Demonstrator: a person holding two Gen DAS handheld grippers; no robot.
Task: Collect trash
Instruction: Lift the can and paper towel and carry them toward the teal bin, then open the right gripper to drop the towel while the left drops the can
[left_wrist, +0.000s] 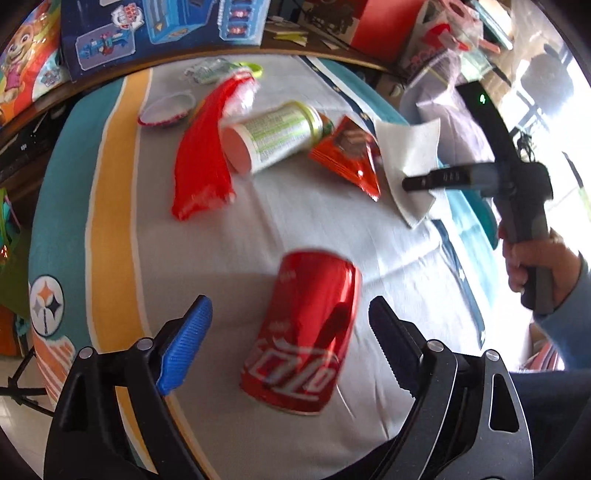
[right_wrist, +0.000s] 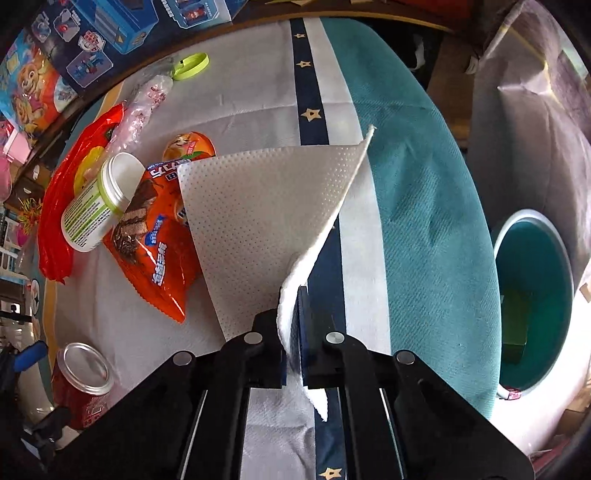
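1. Left wrist view: our left claw (left_wrist: 291, 354) stands wide open, one finger on each side of the red can (left_wrist: 308, 332), pads clear of it. The can lies on its side on the table (left_wrist: 314, 214), on a grey, yellow and teal cloth.
2. Same view, farther off: a white canister (left_wrist: 271, 138) on its side, touching a red plastic bag (left_wrist: 203, 166) and an orange snack wrapper (left_wrist: 351, 155).
3. Same view, right: our right claw (left_wrist: 406, 183) pinches a white paper towel (left_wrist: 410, 155) just beside the wrapper; a hand (left_wrist: 532, 266) grips its handle.
4. Right wrist view: right claw (right_wrist: 293, 295) is closed tight on the towel's (right_wrist: 266, 206) edge. The sheet stands lifted and overlaps the wrapper (right_wrist: 155, 243).
5. Same view, left: canister (right_wrist: 99, 206) rests on the red bag (right_wrist: 62, 206); can (right_wrist: 83, 384) at lower left, beside the left claw's blue pad.
6. Same view, right: a bin (right_wrist: 532, 299) with a teal inside sits off the table's edge.
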